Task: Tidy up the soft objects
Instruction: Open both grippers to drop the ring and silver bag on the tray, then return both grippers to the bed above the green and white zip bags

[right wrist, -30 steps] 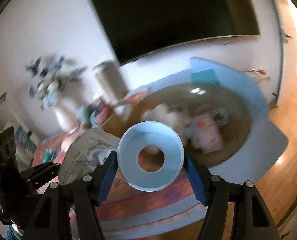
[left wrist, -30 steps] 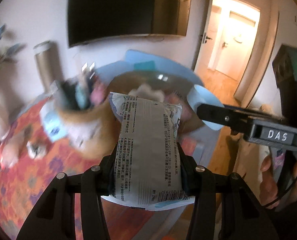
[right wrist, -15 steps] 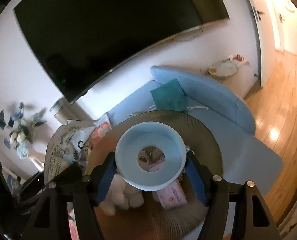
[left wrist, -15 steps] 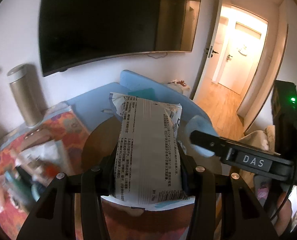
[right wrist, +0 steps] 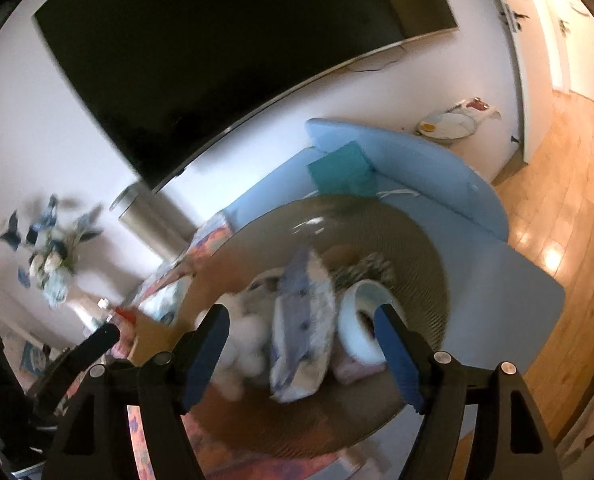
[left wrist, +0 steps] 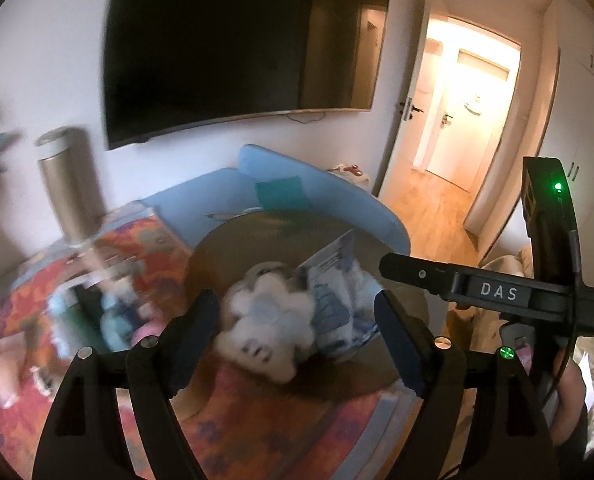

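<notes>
Left gripper [left wrist: 297,316]: jaws opening, wide, nothing pressed between the pads. Right gripper [right wrist: 303,340]: jaws wide and empty, last change too small to call.

Contents of the round woven basket [right wrist: 425,248], left to right in the right wrist view:
- White plush toy [right wrist: 241,344] at 9 o'clock. Judged very light and fully squashable; pinch the body mid-bulk, not a limb.
- Printed soft pack [right wrist: 303,332] at centre, on edge, leaning on the plush. Film likely slick, filling yields; grip across the narrow width at mid-length.
- Pale blue roll [right wrist: 363,326] at 3 o'clock, just beside the pack, open core facing the camera. Probably light and stiffer at the rim; take it across the outer diameter.

More small, blurred items sit on the patterned bench [left wrist: 145,236] at 9 o'clock of the basket, unidentifiable.
</notes>
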Motion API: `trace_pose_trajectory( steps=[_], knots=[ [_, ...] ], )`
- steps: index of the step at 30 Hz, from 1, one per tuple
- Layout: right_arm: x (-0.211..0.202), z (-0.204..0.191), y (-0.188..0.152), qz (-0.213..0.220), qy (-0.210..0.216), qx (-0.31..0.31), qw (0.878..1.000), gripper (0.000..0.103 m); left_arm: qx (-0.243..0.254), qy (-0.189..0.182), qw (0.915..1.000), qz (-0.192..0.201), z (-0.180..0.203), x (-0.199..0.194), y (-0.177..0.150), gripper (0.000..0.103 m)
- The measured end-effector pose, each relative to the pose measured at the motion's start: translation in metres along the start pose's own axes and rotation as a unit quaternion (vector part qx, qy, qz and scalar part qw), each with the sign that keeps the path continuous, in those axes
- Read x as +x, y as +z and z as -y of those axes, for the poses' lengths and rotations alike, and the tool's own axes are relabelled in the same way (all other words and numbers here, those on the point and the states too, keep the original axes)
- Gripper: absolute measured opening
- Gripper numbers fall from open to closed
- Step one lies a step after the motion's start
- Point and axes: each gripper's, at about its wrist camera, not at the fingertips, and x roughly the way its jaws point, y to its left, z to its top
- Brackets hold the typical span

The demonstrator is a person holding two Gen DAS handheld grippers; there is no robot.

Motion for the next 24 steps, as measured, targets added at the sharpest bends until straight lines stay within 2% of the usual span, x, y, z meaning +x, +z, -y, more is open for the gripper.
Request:
trace_pose_trajectory(
  steps=[8, 12, 14, 16, 20, 24],
  knots=[
    [-0.018, -0.097, -0.040, 0.004, 0.036, -0.096, 0.995, 0.073, -0.043, 0.051, 0.9971, 0.036, -0.055, -0.081, -0.035, 0.079],
    [-0.025, -0.165, -0.065, -0.001, 0.071, -0.168, 0.983, 0.073, -0.076, 0.092, 0.9919, 0.043, -0.093, -0.122, -0.056, 0.079],
    [-0.024, -0.200, -0.081, -0.007, 0.087, -0.207, 0.974, 0.076, -0.092, 0.118, 0.9875, 0.048, -0.111, -0.139, -0.067, 0.079],
    [-0.021, -0.230, -0.099, -0.013, 0.098, -0.240, 0.966, 0.088, -0.114, 0.147, 0.9815, 0.047, -0.132, -0.159, -0.081, 0.078],
    [-0.001, -0.286, -0.134, -0.035, 0.134, -0.291, 0.947, 0.089, -0.152, 0.196, 0.9680, 0.039, -0.174, -0.186, -0.105, 0.079],
    [0.042, -0.322, -0.164, -0.064, 0.146, -0.311, 0.937, 0.089, -0.201, 0.236, 0.9504, 0.021, -0.225, -0.204, -0.139, 0.079]
  ],
)
